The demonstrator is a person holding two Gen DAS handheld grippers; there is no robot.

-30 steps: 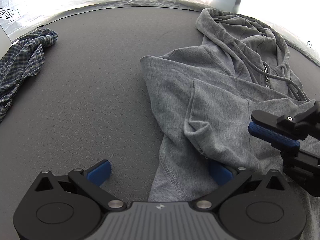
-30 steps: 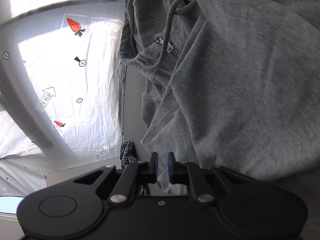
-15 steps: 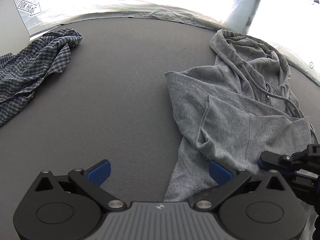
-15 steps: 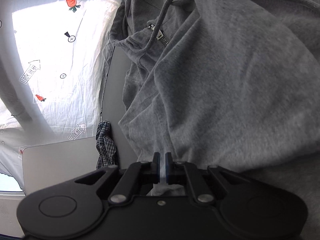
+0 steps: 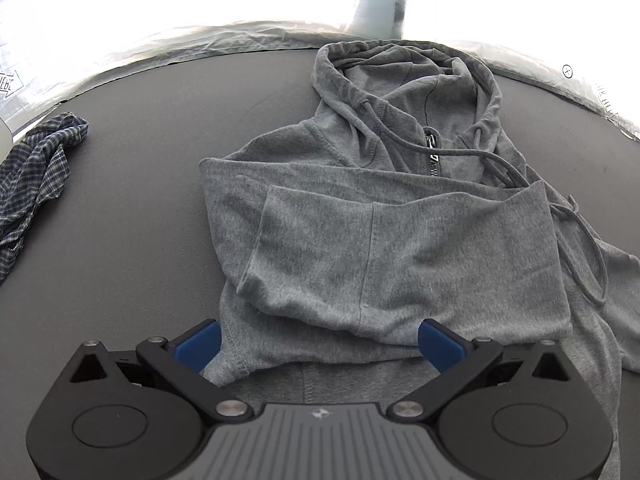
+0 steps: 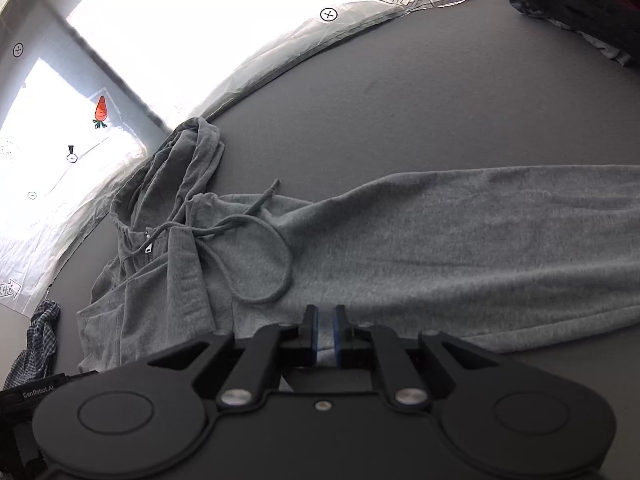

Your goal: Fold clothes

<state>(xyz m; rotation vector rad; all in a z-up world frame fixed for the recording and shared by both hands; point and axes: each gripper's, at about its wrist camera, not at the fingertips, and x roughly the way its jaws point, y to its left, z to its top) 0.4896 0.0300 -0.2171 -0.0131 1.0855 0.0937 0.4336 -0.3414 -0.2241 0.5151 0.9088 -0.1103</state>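
A grey zip hoodie lies on the dark table, hood at the far edge, one sleeve folded across its chest. My left gripper is open just above the hoodie's near part, its blue pads either side of the folded sleeve's lower edge. In the right wrist view the hoodie stretches to the right with its other sleeve laid out flat. My right gripper has its jaws almost closed, a narrow gap between the blue pads; I cannot tell whether cloth is pinched between them.
A crumpled blue plaid shirt lies at the table's left edge; it also shows in the right wrist view. A dark garment pile sits at the far right. A white printed sheet hangs beyond the table.
The left gripper has moved right, over the hoodie. The right gripper has swung away from the cloth it was close against and now looks over the table; it has left the left view.
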